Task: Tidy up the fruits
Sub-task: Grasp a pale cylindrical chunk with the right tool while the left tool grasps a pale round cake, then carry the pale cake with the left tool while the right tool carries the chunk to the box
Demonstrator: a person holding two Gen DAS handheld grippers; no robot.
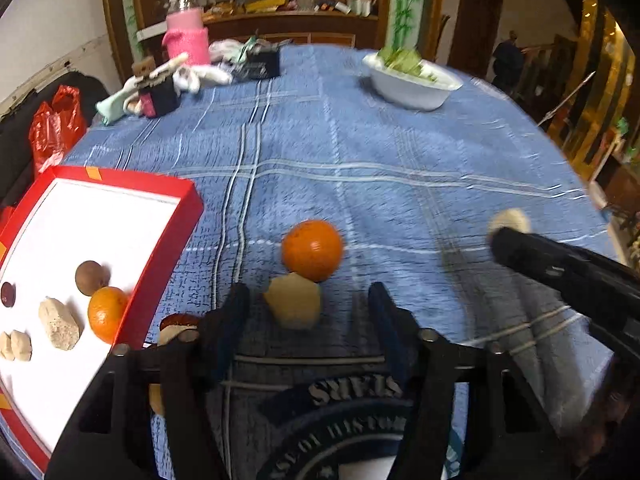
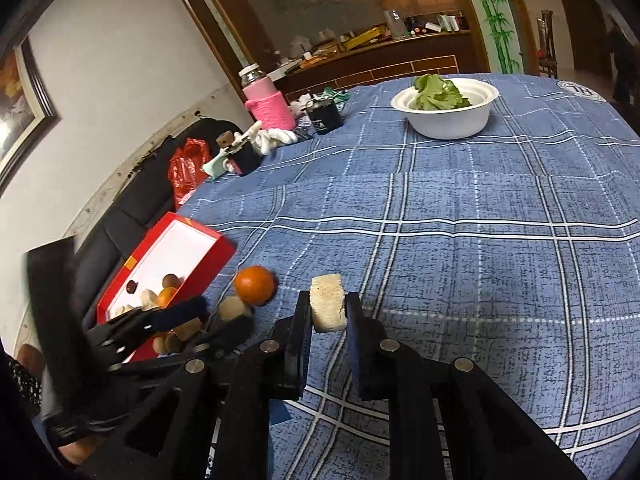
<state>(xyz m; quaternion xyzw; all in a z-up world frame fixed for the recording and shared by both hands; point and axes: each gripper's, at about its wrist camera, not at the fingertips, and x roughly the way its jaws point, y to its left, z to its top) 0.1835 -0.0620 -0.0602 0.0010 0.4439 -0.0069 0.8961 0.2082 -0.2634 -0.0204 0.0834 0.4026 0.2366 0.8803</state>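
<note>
A red box with a white inside lies at the left on the blue checked tablecloth; it holds an orange, a brown round fruit, a dark red fruit and pale chunks. My left gripper is open around a pale yellow chunk, with a loose orange just beyond it. My right gripper is shut on a pale cream chunk above the cloth; it also shows in the left wrist view. The box and loose orange show at left.
A white bowl of green leaves stands at the far side. A pink-sleeved jar, a dark cup, gloves and small items crowd the far left. A red plastic bag hangs off the left edge. More small fruits lie beside the box.
</note>
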